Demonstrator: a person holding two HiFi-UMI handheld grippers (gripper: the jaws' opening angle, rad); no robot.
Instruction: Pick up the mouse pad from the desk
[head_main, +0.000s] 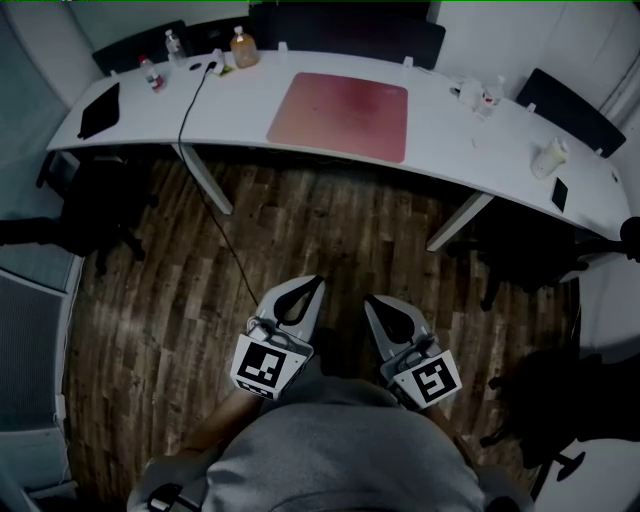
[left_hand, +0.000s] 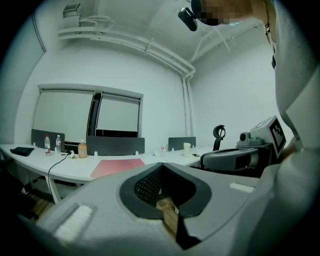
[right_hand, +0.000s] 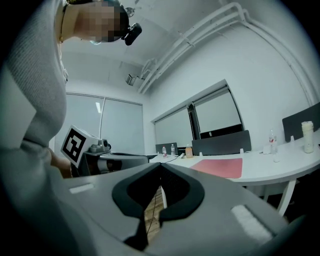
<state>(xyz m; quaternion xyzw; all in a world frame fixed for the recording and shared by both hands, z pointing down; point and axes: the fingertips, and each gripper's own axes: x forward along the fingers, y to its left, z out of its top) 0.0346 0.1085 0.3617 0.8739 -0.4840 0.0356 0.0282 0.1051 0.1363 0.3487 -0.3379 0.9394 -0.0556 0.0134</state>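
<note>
meanwhile left tongs (head_main: 319, 282) and right tongs (head_main: 369, 299) sit closed, empty (well apart from the mouse pad (head_main: 340, 115) on the desk (head_main: 240, 112)).

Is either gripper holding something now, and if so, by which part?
Nothing is held. The left gripper and right gripper are both shut and empty, away from the mouse pad.
</note>
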